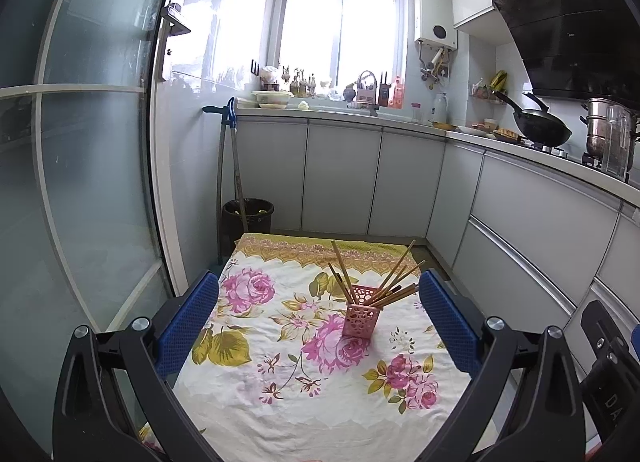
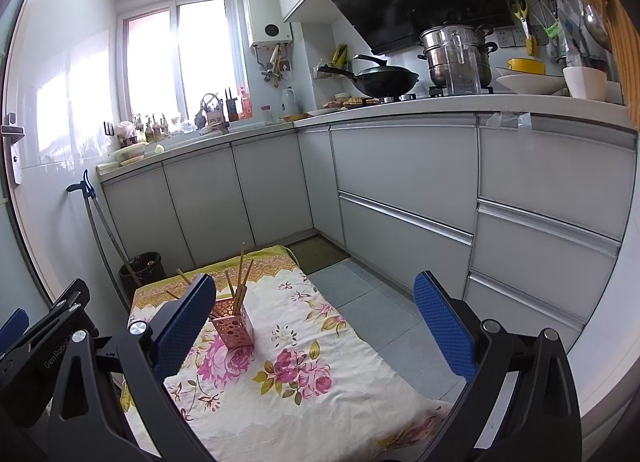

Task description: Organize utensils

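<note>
While both tools hang released and empty, the desk [image 1: 280,402] under its floral cloth [image 1: 256,342] carries one pink perforated holder [image 1: 361,320], upright near mid-cloth. Chopsticks [image 1: 390,282] fan out of it. Left tool [image 1: 318,326]: holder sits between its blue pads, untouched. Right tool [image 2: 316,326]: its left pad [image 2: 184,326] hides part of the holder. Only the left view shows the glass door [image 1: 92,166]. Trash bin [image 1: 248,218] beyond the desk.
</note>
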Motion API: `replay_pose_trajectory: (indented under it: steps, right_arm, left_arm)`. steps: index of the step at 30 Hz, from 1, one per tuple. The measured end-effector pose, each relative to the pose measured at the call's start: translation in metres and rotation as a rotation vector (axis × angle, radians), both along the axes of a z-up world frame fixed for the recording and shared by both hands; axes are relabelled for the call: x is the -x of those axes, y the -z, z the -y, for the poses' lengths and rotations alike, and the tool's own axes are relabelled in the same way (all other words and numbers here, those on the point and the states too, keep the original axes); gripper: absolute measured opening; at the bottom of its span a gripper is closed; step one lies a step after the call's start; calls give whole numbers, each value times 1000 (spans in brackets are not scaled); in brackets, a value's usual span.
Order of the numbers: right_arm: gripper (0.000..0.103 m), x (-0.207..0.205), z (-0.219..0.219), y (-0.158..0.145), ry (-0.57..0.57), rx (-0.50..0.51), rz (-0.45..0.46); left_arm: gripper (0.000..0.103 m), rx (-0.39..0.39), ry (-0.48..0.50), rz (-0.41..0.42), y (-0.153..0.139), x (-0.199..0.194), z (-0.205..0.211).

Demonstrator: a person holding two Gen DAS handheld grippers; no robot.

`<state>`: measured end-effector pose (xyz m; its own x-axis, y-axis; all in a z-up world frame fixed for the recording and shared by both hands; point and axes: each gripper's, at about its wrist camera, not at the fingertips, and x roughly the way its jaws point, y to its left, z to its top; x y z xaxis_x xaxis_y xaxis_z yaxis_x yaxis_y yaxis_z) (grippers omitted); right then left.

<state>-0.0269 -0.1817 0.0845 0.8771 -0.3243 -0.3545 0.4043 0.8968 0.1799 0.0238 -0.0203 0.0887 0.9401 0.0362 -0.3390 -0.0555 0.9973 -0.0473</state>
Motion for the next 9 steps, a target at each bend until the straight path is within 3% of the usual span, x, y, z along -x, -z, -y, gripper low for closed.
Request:
replay_pose_trajectory:
  steps: [9]
  right_arm:
    - [96, 1, 1, 0, -5, -1, 4]
  left_arm:
    - [96, -3, 16, -11, -1, -2, 4]
